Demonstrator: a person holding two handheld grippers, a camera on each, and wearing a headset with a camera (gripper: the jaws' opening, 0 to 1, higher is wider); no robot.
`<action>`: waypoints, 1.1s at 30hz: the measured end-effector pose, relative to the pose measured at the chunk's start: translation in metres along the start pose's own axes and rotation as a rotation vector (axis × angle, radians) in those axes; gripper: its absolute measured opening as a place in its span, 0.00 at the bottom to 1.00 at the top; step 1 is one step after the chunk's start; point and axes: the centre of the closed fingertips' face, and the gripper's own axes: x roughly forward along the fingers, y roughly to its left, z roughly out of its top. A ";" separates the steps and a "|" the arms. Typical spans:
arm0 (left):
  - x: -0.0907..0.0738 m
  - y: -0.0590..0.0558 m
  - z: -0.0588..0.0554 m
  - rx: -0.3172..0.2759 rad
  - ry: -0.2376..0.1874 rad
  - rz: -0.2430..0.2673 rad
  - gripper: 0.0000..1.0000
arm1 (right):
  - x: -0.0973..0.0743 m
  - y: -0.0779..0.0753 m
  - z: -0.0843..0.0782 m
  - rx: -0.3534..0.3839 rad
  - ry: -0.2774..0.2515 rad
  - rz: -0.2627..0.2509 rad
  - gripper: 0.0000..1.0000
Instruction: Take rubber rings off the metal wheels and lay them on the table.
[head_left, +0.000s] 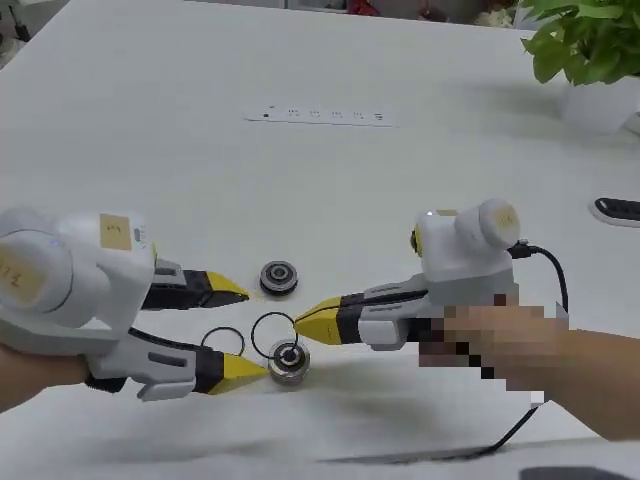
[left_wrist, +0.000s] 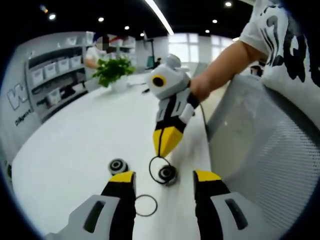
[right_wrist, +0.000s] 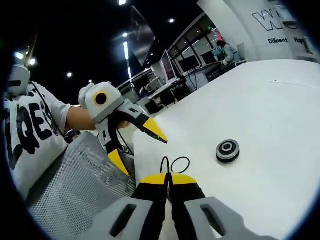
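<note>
Right gripper (head_left: 300, 320), jaws shut, pinched a rubber ring (head_left: 253, 336) beside the metal wheel (head_left: 288, 362), axle upright; left gripper (head_left: 252, 330) gaped empty; table (head_left: 400, 200) open beyond.

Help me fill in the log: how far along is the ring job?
Done: one ring lies loose on the table. In hand: the right gripper is shut on a second ring at the near wheel, with the left gripper open beside it. Left: laying that ring down, then the far wheel, which looks to have its black ring on.
</note>
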 end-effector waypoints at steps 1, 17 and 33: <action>-0.002 0.001 -0.001 -0.003 0.000 0.003 0.48 | 0.000 0.000 0.001 -0.001 -0.001 0.001 0.00; -0.024 0.009 -0.014 -0.024 0.004 0.056 0.58 | 0.012 0.010 0.012 -0.019 0.004 0.015 0.00; -0.037 0.018 -0.024 -0.052 0.008 0.100 0.66 | 0.030 0.002 0.010 -0.015 0.029 0.026 0.00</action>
